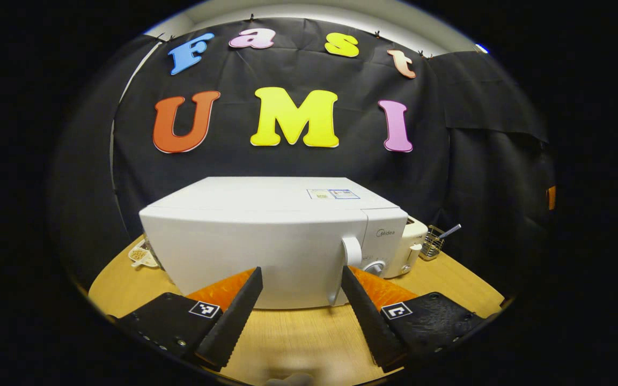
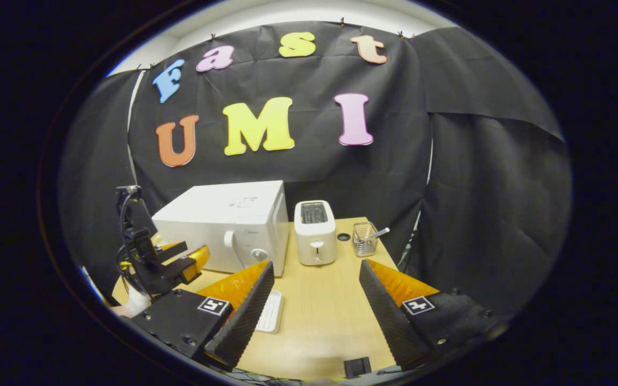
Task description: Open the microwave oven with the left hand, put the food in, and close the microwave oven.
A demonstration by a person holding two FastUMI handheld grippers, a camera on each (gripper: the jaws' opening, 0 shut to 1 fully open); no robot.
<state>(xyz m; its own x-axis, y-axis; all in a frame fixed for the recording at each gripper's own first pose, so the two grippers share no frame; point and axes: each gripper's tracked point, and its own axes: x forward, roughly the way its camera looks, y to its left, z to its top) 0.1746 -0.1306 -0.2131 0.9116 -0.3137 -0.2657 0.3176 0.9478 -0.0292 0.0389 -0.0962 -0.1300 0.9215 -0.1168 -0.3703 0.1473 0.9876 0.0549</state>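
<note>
Microwave (image 1: 266, 241): white box on the table (image 1: 298, 338), door shut, dead ahead of our left gripper's (image 1: 301, 279) jaws and close to them. Handle (image 1: 351, 251): a vertical bar on the door's right edge, its long axis upright, lying just ahead of and above our left gripper's right finger; we judge a small shift to that side would bring it between the jaws.

Left gripper: jaws spread wide, holding nothing. In the right gripper view it (image 2: 177, 262) sits just in front of the microwave (image 2: 228, 225), plainly the nearer of the two.

Right gripper (image 2: 314, 273): jaws wide apart, empty, well back from the microwave, which lies ahead and to the left of them.

Toaster (image 2: 315, 231): white, upright, just beside the microwave, ahead between the right jaws.

Wire cup (image 2: 365, 239): past the toaster, a utensil sticking out.

Flat white item (image 2: 270, 312): on the table by the right gripper's left finger; we cannot tell what it is.

Food: a small dish (image 1: 140, 253) peeks out left of the microwave; contents unclear.
</note>
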